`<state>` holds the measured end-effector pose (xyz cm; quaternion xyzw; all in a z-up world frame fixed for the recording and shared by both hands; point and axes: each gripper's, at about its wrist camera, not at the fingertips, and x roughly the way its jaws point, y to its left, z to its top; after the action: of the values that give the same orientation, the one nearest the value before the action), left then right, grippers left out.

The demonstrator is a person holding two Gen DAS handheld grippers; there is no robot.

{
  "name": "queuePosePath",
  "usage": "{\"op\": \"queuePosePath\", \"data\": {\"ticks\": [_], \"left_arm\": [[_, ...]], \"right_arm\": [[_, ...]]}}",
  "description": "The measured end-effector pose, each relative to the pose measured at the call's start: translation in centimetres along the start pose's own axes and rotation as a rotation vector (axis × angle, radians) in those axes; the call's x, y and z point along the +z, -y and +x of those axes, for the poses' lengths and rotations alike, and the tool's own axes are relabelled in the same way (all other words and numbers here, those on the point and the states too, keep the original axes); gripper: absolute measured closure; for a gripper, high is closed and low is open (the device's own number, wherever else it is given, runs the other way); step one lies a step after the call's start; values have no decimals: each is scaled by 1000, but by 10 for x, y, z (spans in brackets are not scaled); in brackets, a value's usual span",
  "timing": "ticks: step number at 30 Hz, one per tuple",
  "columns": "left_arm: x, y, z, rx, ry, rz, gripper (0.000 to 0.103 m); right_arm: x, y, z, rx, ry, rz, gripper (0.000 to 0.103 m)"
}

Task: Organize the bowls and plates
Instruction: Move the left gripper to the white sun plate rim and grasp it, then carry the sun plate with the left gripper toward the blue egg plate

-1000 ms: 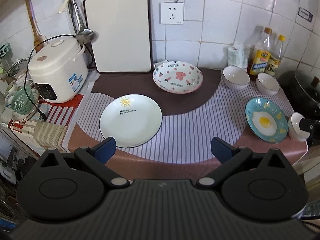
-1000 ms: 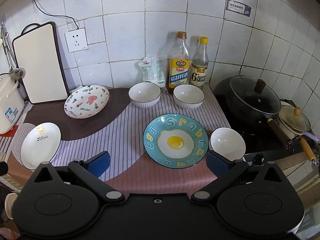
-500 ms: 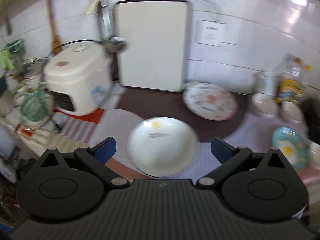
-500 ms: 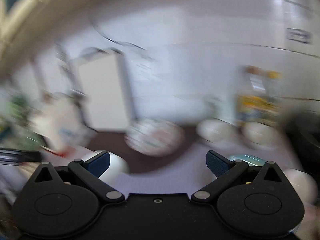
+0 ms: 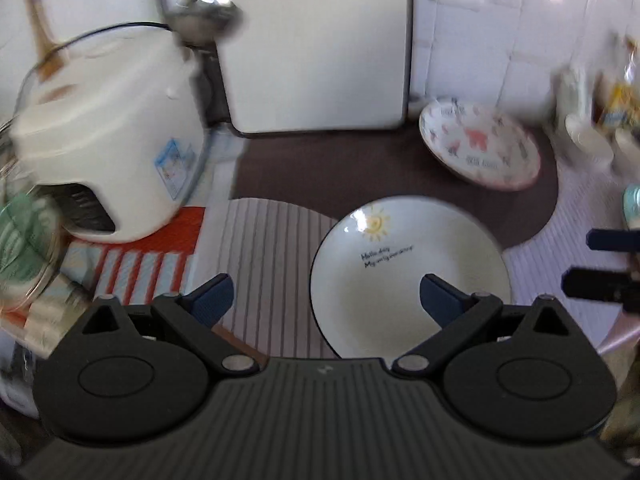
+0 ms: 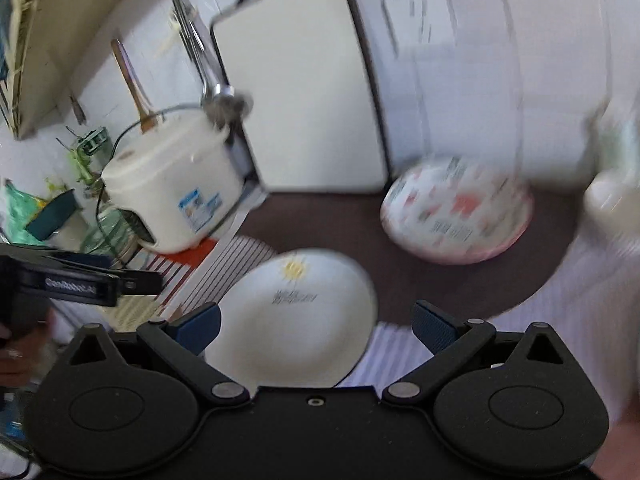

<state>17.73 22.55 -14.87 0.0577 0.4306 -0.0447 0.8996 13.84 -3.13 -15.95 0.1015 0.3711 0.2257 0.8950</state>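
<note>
White sun plate [image 5: 408, 276] flat on striped mat [image 5: 272, 264]; both tools spread.

On the table [image 5: 384, 160], the sun plate [image 5: 404, 264] lies nearest, with the animal-print plate [image 5: 480, 146] behind it to the right. The rice cooker [image 5: 108, 140] stands to the left, and the cutting board [image 5: 316, 40] leans upright against the wall behind (between cooker and animal-print plate). A ladle [image 5: 204, 12] hangs above the cooker.
</note>
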Motion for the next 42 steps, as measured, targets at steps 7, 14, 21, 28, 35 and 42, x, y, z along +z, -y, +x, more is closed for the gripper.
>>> {"op": "queuePosePath", "data": {"ticks": [7, 14, 21, 28, 35, 42], "left_arm": [[-13, -9, 76, -38, -104, 18, 4], [-14, -14, 107, -87, -175, 31, 30], [-4, -13, 115, -166, -256, 22, 71], [-3, -19, 117, -170, -272, -23, 73], [4, -18, 119, -166, -304, -18, 73], [15, 10, 101, -213, -271, 82, 73]], "right_arm": [[-33, 29, 58, -83, -95, 192, 11], [-39, 19, 78, -56, -137, 209, 28], [-39, 17, 93, -121, -124, 263, 66], [-44, 30, 99, -114, -127, 327, 84], [-39, 28, 102, -112, -145, 297, 82], [-43, 40, 74, -102, -107, 346, 82]]}}
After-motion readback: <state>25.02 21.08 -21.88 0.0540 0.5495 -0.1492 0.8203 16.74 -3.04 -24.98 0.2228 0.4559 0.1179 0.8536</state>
